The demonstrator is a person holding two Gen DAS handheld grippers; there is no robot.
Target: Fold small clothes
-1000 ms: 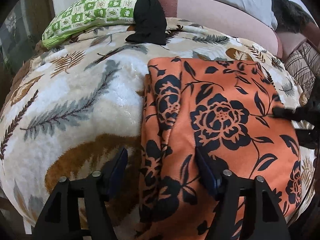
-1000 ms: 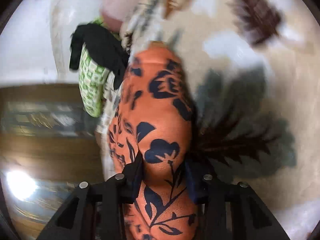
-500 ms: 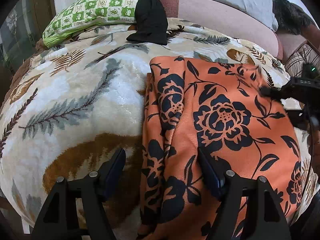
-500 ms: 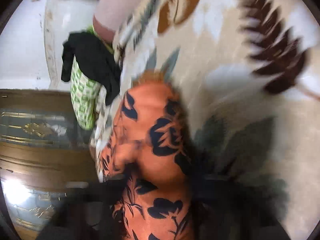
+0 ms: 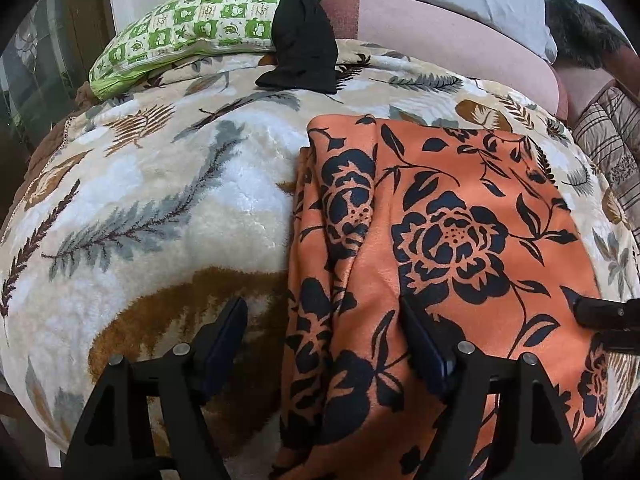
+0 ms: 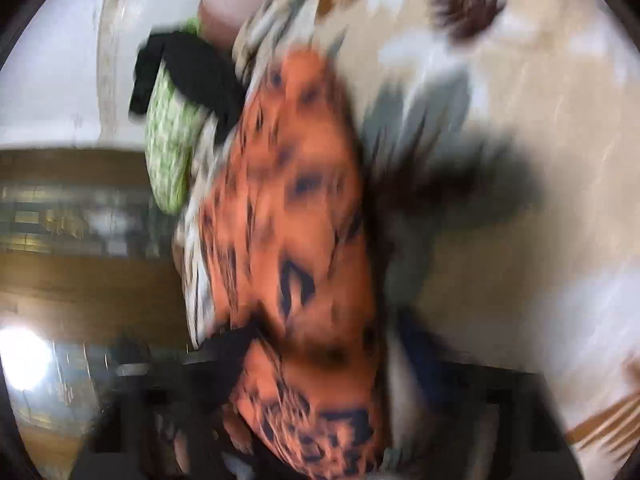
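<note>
Lying flat on bed blanket [image 5: 168, 200]: orange floral cloth [image 5: 460, 232], soft, light, slippy-looking. Left gripper [image 5: 324, 340] fingers standing wide, straddling near-left fold w/o pinching. Right gripper [image 6: 320, 364] opening; grip unclear thru blur. Looking best to be pinching doubled edge.

The right gripper [image 5: 604, 322] moved from the far right part of the orange floral cloth [image 5: 460, 240] to its near right edge, toward the near edge of the bed. Its jaws were opening a little, with the cloth between them. The cloth's right side settled flatter.
</note>
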